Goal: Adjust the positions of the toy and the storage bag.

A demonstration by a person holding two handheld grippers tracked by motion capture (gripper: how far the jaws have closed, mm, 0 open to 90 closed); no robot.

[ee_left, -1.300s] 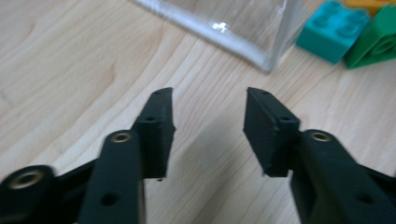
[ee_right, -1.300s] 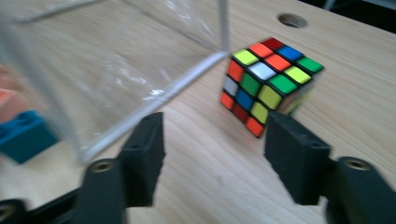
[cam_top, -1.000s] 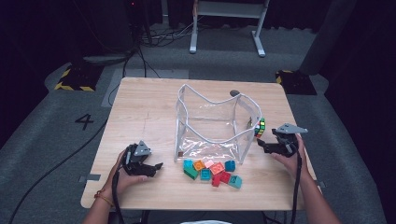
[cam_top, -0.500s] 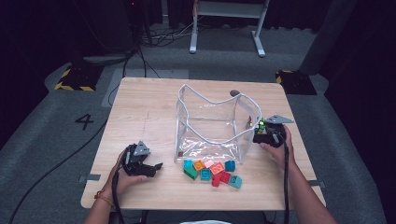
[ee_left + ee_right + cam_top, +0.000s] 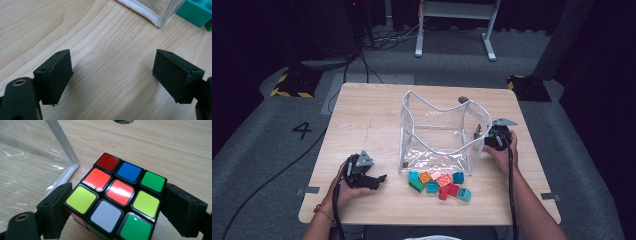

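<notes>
The right claw (image 5: 113, 205) is clamped on a cube (image 5: 116, 197), its two black jaws pressing the cube's opposite sides. In the high view the right claw (image 5: 488, 136) holds the cube (image 5: 479, 132) just beside the right wall of the clear bag (image 5: 437, 132), near the tabletop's (image 5: 367, 115) right edge. The right gripper view looks down on the cube's top face, a mix of red, blue, green, yellow-green and white squares, with the bag's white-edged corner (image 5: 65, 157) close at its left.

The left claw (image 5: 112, 75) stands apart with nothing between the jaws, having just been opening over bare wood. In the high view the left claw (image 5: 374, 180) rests low near the front left, just left of a pile of blocks (image 5: 439, 184) that lies in front of the bag.
</notes>
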